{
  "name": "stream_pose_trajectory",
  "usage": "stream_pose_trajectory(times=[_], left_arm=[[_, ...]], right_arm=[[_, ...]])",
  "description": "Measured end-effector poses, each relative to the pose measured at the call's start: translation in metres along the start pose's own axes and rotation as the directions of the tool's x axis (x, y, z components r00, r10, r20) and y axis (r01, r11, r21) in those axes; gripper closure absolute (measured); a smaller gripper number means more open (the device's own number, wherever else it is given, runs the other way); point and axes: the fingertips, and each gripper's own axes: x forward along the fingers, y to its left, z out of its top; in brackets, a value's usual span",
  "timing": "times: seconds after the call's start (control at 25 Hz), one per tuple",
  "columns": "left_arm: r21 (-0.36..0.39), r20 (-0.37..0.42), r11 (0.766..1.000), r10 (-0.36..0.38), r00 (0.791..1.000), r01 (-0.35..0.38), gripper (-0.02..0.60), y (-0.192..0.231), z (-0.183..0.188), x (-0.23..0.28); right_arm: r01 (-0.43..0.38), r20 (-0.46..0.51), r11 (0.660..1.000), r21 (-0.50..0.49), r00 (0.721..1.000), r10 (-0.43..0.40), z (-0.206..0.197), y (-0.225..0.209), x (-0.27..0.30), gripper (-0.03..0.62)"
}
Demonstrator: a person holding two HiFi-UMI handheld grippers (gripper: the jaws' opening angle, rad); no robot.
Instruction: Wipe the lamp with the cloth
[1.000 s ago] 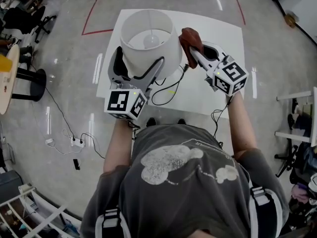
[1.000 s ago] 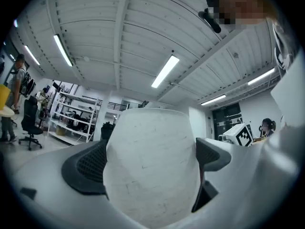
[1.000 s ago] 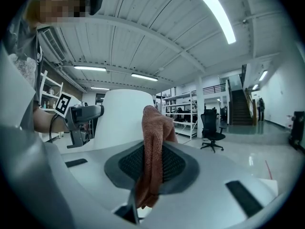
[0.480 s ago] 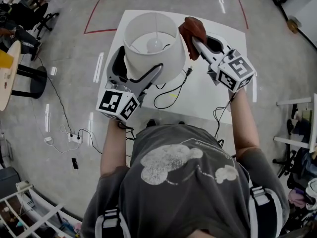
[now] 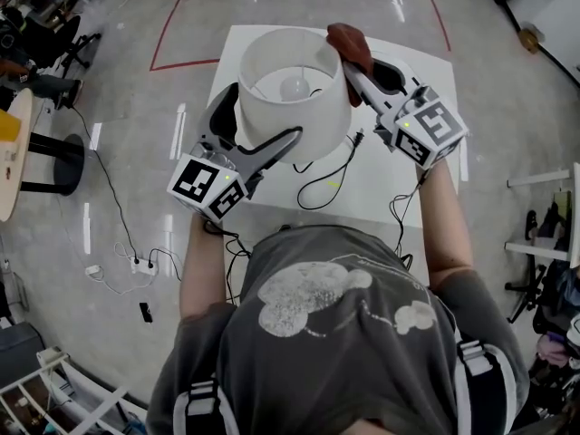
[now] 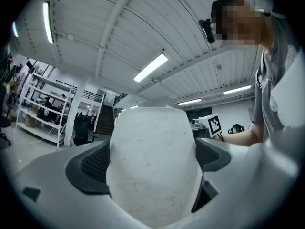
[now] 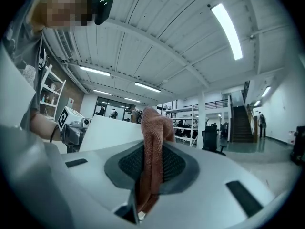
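My left gripper (image 5: 260,127) clamped the lamp (image 5: 292,98); right gripper (image 5: 355,65) pinched the cloth (image 5: 349,42) beside it. Wiping step, I judged; next, sweep the cloth along the shade.

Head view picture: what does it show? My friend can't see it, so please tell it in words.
Seen from above, a person holds a white lampshade between the fingers of the left gripper, over a white table. The right gripper pinches a reddish-brown cloth at the shade's right side. A black cord curls on the table.
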Motion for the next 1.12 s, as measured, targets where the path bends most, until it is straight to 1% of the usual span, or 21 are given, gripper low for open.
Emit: stream_pose_trajectory(times=[0.12,0.2,0.4,0.56,0.68,0.88,1.12], left_arm=[[0.055,-0.038,0.998,-0.040,0.998,0.042,-0.021,-0.004,-0.006,0.004],[0.070,-0.048,0.996,-0.059,0.997,0.062,-0.021,-0.007,-0.008,0.006],[0.062,-0.043,0.994,-0.084,0.996,0.087,-0.021,-0.008,-0.007,0.005],[0.069,-0.049,0.991,-0.110,0.993,0.114,-0.021,-0.013,-0.009,0.003],[0.072,-0.052,0.989,-0.123,0.991,0.127,-0.021,-0.015,-0.011,0.001],[0.063,-0.055,0.989,-0.132,0.990,0.136,-0.021,-0.018,-0.010,-0.001],[0.024,-0.038,0.992,-0.120,0.992,0.121,-0.021,-0.014,-0.011,-0.006]], right_arm=[[0.029,-0.010,0.999,0.018,1.000,-0.029,-0.002,-0.007,-0.002,0.537],[0.040,0.000,0.999,0.035,0.999,-0.040,-0.005,-0.012,-0.004,0.537],[0.073,-0.020,0.993,0.090,0.997,-0.072,-0.019,-0.018,-0.004,0.537],[0.103,-0.092,0.988,0.111,0.991,-0.093,-0.043,-0.020,-0.006,0.537],[0.115,-0.120,0.985,0.126,0.988,-0.100,-0.059,-0.022,-0.007,0.536],[0.137,-0.157,0.977,0.162,0.981,-0.112,-0.082,-0.025,-0.009,0.537],[0.186,-0.208,0.964,0.190,0.967,-0.145,-0.107,-0.022,-0.015,0.537]])
